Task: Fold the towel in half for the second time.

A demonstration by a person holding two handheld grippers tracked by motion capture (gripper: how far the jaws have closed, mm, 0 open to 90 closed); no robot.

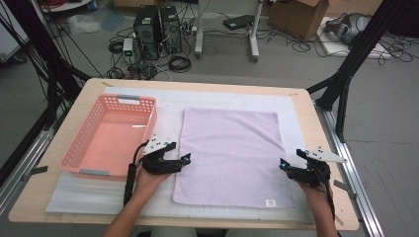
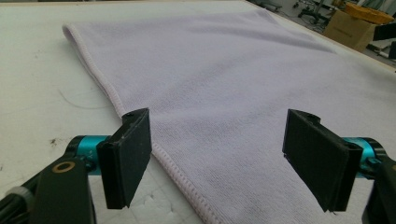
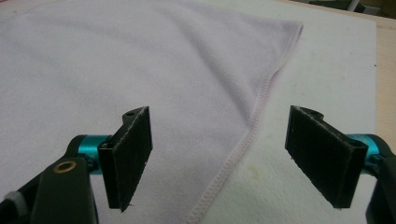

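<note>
High view: a lilac towel (image 1: 230, 155) lies flat on the desk (image 1: 306, 106), right of a pink basket (image 1: 111, 136). The left claw (image 1: 184, 159) and right claw (image 1: 282, 164), both released, flank its side hems.

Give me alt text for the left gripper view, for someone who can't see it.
The left gripper has its two black jaws wide open over the hemmed side edge of a lavender towel. The towel lies flat on a white mat, with nothing between the jaws.
</note>
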